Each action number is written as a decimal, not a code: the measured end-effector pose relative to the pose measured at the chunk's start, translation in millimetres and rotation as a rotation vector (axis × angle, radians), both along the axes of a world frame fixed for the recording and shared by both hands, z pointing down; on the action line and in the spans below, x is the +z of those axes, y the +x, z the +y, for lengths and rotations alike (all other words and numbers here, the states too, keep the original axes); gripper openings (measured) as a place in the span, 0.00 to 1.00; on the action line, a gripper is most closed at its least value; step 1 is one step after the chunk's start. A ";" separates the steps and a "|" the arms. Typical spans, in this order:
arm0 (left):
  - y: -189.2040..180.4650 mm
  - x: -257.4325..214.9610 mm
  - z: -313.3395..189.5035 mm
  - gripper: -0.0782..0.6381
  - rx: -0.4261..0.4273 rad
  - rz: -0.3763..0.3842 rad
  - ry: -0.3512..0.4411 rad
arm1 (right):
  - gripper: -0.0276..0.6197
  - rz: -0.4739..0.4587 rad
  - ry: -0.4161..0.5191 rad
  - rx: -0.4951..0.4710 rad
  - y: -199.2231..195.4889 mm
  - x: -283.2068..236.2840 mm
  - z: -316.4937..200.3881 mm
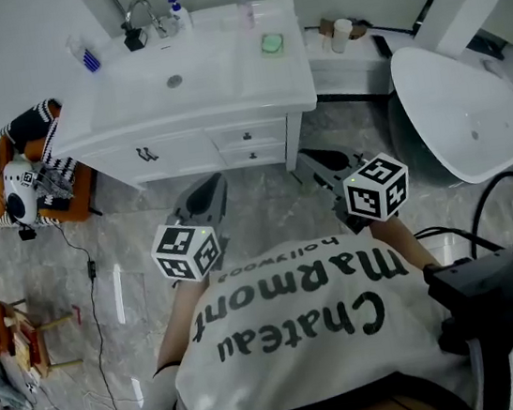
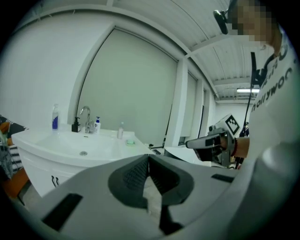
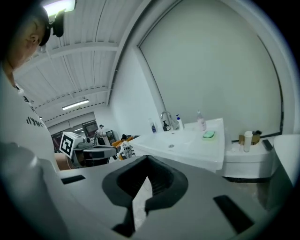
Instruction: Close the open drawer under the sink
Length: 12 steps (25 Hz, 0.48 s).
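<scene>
The white vanity (image 1: pixel 182 77) with its sink stands ahead of me on the far side of the marble floor. Two small drawer fronts (image 1: pixel 248 137) (image 1: pixel 251 155) sit at its right, beside a cabinet door (image 1: pixel 145 154). From here I cannot tell whether either drawer stands out. My left gripper (image 1: pixel 209 189) (image 2: pixel 149 157) points at the vanity from a short way back, jaws shut and empty. My right gripper (image 1: pixel 312 158) (image 3: pixel 148 158) hovers level with it, near the vanity's right leg, jaws closed at the tips with nothing between them.
A faucet (image 1: pixel 140 15), bottles and a green soap dish (image 1: pixel 272 44) sit on the counter. A low shelf with cups (image 1: pixel 342 38) adjoins the vanity's right side, then a white oval fixture (image 1: pixel 462 114). A chair with striped cloth (image 1: pixel 30 174) and a floor cable (image 1: pixel 90 265) lie left.
</scene>
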<state>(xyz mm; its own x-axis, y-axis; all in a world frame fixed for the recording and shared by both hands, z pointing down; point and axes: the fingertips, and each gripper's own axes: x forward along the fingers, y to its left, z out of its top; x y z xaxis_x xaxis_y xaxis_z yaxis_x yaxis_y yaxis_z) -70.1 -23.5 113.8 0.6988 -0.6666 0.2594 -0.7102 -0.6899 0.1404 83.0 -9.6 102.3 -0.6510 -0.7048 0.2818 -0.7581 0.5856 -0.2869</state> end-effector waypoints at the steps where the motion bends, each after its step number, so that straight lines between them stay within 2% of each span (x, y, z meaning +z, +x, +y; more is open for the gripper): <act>1: 0.7 2.4 1.1 0.12 0.001 0.001 -0.006 | 0.06 0.003 -0.010 0.011 3.7 2.9 1.4; 12: -1.6 15.5 7.5 0.12 -0.009 -0.009 -0.043 | 0.06 0.009 -0.028 0.044 16.8 11.6 3.2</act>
<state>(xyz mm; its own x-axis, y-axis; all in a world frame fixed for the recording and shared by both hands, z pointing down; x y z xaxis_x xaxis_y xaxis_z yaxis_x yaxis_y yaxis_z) -71.7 -15.9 129.3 0.6908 -0.6607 0.2937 -0.7173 -0.6773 0.1633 99.8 -6.4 113.9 -0.6169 -0.7246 0.3074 -0.7857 0.5434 -0.2958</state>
